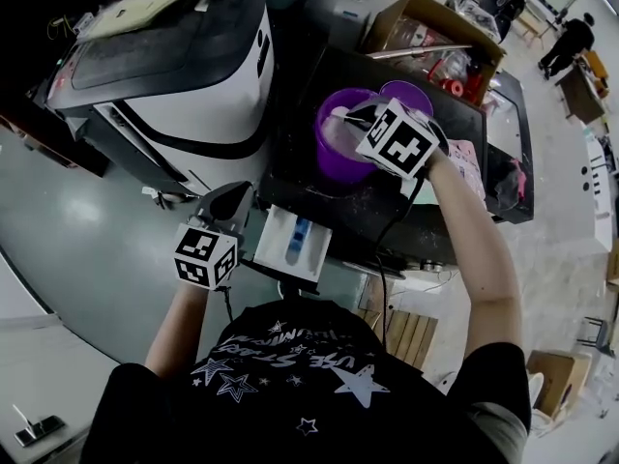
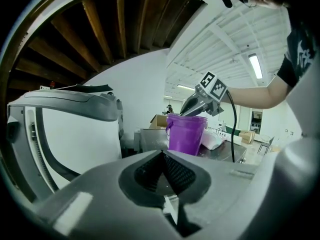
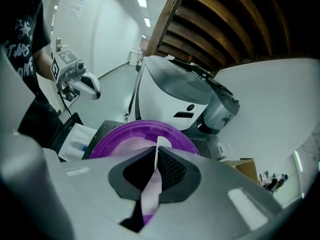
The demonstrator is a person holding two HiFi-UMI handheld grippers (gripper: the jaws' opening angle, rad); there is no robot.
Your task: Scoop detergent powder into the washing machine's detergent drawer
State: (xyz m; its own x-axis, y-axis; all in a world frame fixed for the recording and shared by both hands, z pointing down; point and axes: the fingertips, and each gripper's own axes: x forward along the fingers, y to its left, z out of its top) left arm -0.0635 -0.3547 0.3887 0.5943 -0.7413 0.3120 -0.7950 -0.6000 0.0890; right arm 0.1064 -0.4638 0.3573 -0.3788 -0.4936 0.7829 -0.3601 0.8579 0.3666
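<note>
**Digging into the powder tub, drawer open and waiting**

We've got the right gripper [image 3: 156, 159] with its jaws pinched shut on the thin white handle of the scoop [image 3: 150, 194], which sits edge-on between the pads. We reckon a tight grip like that stops the scoop twisting once it's loaded. The bowl end is hidden under the jaws, so we can't tell if it has picked anything up yet.

Just past the jaws is the purple tub [image 3: 130, 126], filling the middle of the right gripper view. The detergent powder [image 3: 127, 146] lies inside it. It looks pale, near white with a pinkish cast from the tub walls, and fine and loose rather than clumpy. The lid [image 1: 411, 93] is off and sits touching the tub's far side, up in the head view's upper middle.

The left gripper [image 2: 164, 154] has its jaws pressed together on nothing. In the head view it hangs lower left of centre, just beside the detergent drawer [image 1: 276, 235]. Our guess is it's parked there to stay clear, or to steady the drawer.

The drawer is a white tray with a blue insert, sticking out of the washing machine [image 1: 174, 85] just below the tub. The tub stands on the dark countertop [image 1: 319, 191] right by it, which should keep the carry short. No powder in the drawer that we can make out.
</note>
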